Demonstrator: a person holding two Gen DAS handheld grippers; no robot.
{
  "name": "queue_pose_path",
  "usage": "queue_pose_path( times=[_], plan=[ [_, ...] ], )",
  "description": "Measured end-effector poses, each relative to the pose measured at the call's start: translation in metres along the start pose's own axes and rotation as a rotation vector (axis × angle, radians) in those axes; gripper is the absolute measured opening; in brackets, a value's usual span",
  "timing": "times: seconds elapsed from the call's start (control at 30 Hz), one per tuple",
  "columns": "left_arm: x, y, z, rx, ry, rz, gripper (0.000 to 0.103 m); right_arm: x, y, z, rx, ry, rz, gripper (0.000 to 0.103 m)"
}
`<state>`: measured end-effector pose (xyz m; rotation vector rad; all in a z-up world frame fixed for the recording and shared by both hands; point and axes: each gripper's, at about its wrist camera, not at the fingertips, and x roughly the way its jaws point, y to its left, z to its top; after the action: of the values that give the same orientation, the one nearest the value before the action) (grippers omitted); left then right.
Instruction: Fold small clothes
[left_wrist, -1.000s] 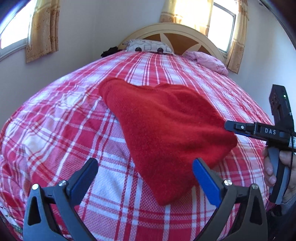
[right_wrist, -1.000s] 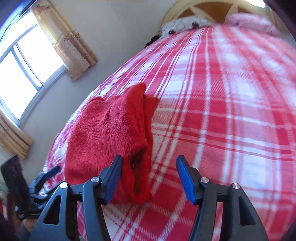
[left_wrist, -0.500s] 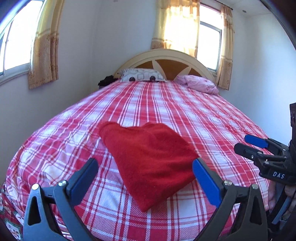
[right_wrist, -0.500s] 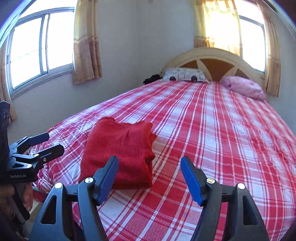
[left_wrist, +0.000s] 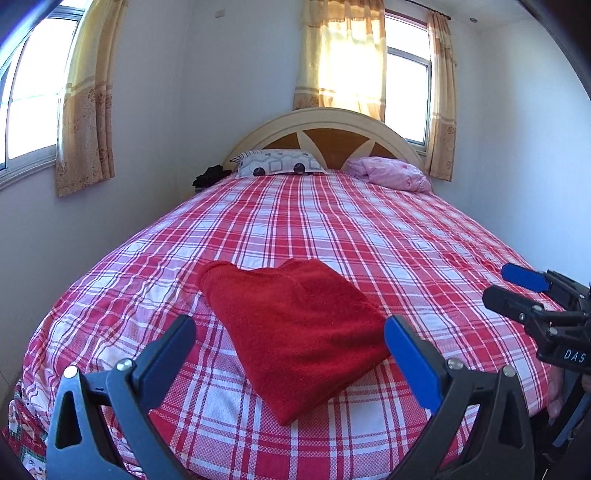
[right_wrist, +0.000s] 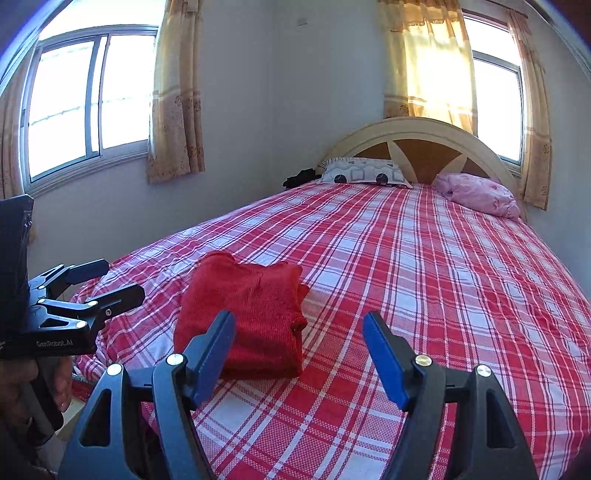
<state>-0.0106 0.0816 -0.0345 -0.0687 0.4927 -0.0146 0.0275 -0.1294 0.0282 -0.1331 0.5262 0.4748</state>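
Both grippers have backed up and away from the red sweater (left_wrist: 295, 332) in the last second. The right gripper (right_wrist: 299, 354) was down low with the folded edge right between its fingers; now the sweater sits ahead and to its left, clear of the jaws, which have been opening with nothing in them. The left gripper (left_wrist: 290, 354) pulled back too, so the sweater looks smaller ahead of it.
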Motion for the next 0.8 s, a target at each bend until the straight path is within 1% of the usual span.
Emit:
queue_pose_path(
  times=[0.4,0.8],
  plan=[
    [-0.001,0.000,0.000,-0.002,-0.001,0.003,0.103,-0.010,0.001,0.002,0.011,-0.038,0.010,0.072],
    [-0.001,-0.005,0.000,0.019,-0.002,0.007,0.103,-0.011,-0.002,-0.001,0.024,-0.044,0.012,0.072]
  ],
)
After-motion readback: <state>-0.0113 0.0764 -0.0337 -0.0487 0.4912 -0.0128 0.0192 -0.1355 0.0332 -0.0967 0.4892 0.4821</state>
